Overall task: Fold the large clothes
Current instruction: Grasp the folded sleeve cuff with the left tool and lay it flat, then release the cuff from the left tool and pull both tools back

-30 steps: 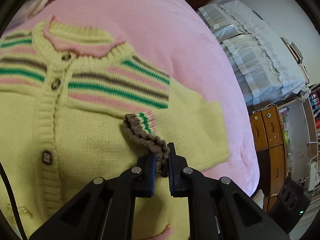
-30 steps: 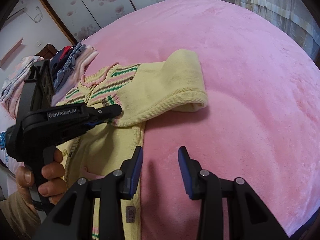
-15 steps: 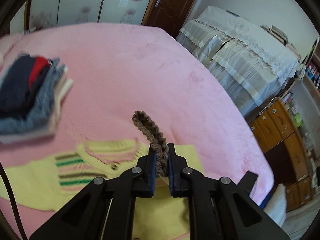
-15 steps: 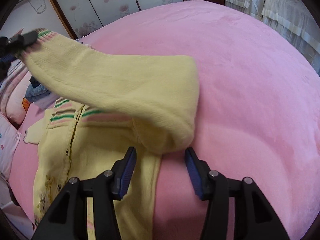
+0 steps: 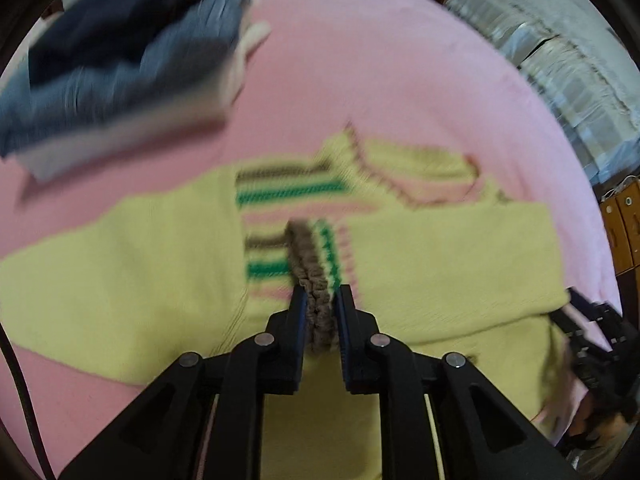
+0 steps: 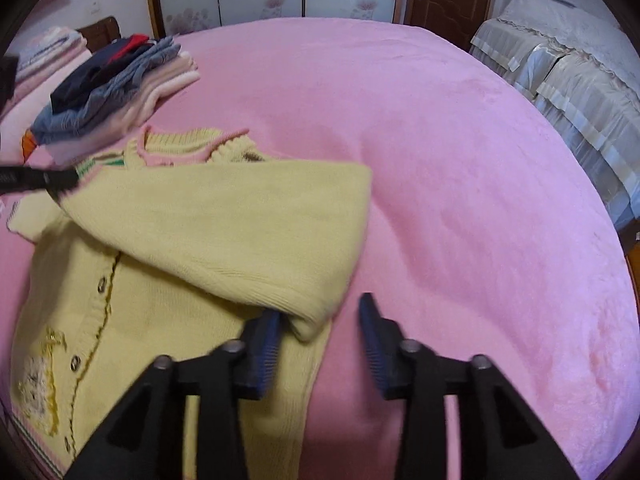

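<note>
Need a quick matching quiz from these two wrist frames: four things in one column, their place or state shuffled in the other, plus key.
Things
1. left gripper
2. right gripper
3. sleeve
4. stack of clothes

States
A. jaws open, at the sleeve's folded end
B. folded across the cardigan's front
C. on the pink bed cover, beyond the cardigan's collar
D. shut on the brown cuff

Pairs: 1-D, 2-A, 3-B, 4-C
</note>
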{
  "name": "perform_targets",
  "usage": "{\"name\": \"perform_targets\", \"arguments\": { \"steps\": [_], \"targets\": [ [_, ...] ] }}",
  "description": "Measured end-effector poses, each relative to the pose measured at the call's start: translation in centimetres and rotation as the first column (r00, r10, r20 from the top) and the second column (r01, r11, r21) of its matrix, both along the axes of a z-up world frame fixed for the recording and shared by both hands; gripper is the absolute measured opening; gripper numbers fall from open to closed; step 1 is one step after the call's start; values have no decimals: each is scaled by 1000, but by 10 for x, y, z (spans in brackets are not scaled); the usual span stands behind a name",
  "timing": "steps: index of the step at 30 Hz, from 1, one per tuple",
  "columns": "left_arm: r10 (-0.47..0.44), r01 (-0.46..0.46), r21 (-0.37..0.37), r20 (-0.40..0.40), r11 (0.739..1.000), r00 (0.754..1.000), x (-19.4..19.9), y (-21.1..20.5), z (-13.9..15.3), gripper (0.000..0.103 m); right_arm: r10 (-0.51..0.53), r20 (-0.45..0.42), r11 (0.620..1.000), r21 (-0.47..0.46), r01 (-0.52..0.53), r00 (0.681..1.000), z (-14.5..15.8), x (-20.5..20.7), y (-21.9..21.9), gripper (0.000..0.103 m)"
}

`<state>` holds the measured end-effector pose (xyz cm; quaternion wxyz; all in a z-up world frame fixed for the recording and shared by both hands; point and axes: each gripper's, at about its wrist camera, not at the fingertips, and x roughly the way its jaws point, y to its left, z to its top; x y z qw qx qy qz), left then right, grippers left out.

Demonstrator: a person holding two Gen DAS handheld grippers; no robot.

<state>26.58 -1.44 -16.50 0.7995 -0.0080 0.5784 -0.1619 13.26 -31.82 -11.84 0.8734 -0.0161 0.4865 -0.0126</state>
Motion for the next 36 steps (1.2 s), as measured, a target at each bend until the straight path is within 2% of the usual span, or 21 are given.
{"name": "perform_targets", "arguments": {
  "steps": [2, 4, 6, 10, 14, 16, 18, 21, 24, 26, 29, 31, 33, 35, 36],
  "targets": [
    [17, -18, -52, -9, 999, 1000, -2, 11, 0, 23, 23, -9, 1000, 18, -23, 1000, 4, -9, -3, 47],
    [14, -16, -101, -24, 995, 1000, -2, 17, 7, 41, 49, -9, 997, 58, -48, 999, 14, -17, -10, 48],
    [-9, 7, -93, -21, 996, 1000, 0, 18, 14, 49, 65, -1, 994, 87, -65, 998, 27, -18, -16, 48],
    [-60, 60, -16, 1, 998, 998, 12, 12, 32, 49, 48, 10, 988, 150, -48, 999, 44, -3, -27, 52],
    [-53, 56, -35, 80, 998, 995, 11, 8, 52, 46, -23, 15, 986, 167, 20, 1000, 42, 25, -36, 52],
    [-69, 74, -69, 78, 995, 995, 13, -1, 53, 22, -61, 4, 984, 166, 59, 998, 34, 42, -39, 52],
    [-79, 83, -59, 67, 995, 995, 10, -16, 42, 18, -69, 5, 984, 164, 67, 998, 27, 56, -38, 52],
    [-64, 65, -23, 36, 998, 997, 5, -28, 18, 18, -52, 20, 995, 89, 50, 998, 18, 72, -25, 52],
    [-38, 36, 34, 56, 999, 998, 5, -31, -1, 16, -60, -5, 998, -15, 60, 998, 3, 83, -20, 48],
    [-14, 13, 16, 49, 1000, 999, 9, -27, -4, 16, -112, -33, 989, -104, 108, 993, -12, 88, -30, 45],
    [13, -13, -18, 36, 1000, 999, 12, -17, 1, 16, -141, -48, 990, -22, 140, 989, -15, 82, -49, 45],
    [12, -11, -20, 37, 1000, 999, 9, -14, 7, 16, -161, -38, 986, -56, 158, 986, -10, 76, -52, 45],
    [20, -20, -24, 28, 1000, 999, 8, -8, 13, 18, -174, -40, 984, -38, 172, 984, -5, 69, -56, 45],
    [42, -42, -12, 35, 999, 999, 5, -6, 19, 30, -181, -30, 983, 13, 181, 983, 5, 58, -58, 45],
    [53, -53, 0, 47, 999, 997, 1, -7, 23, 40, -179, -24, 984, 21, 180, 984, 9, 53, -57, 45]
  ]
}}
